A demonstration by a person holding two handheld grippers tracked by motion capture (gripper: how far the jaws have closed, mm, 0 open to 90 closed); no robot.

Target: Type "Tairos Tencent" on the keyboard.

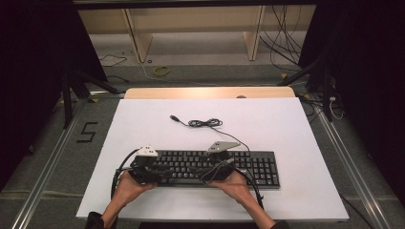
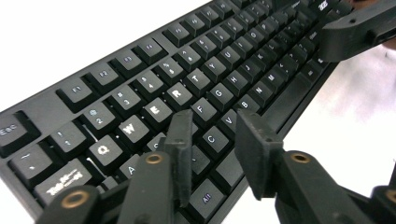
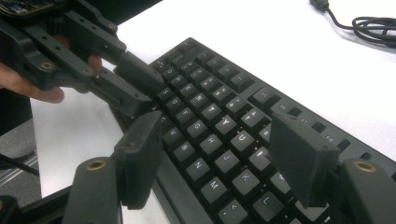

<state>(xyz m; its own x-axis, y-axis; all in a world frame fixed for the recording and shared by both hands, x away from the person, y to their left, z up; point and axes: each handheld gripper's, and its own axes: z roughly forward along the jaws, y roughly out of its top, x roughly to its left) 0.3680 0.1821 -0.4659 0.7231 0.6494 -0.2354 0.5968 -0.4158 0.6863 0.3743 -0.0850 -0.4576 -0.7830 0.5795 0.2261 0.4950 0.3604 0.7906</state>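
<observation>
Your left gripper (image 2: 212, 140) hangs over the left end of the black keyboard (image 2: 196, 79), its two jaws standing apart with nothing caught between them; the pads sit just above the letter keys, one over the row with D and the other near V and the front edge. Your right gripper (image 3: 219, 154) hovers over the middle of the same keyboard with its jaws spread wide and empty, the H, J, N and M keys lying in the gap below them. Seen from your right gripper, the left gripper (image 3: 135, 86) comes in ahead and to the left, its tips down at the keyboard's near-left keys, though you cannot tell from there whether they press on a key. From the high view, the keyboard (image 1: 258, 167) lies flat on the white table top (image 1: 296, 129), directly under both tools, reaching out past your right hand (image 1: 234, 182) on the number-pad side. Its cable (image 1: 205, 123) lies in a loose coil beyond the keyboard, well apart from both grippers, with the plug at its far-left end.
</observation>
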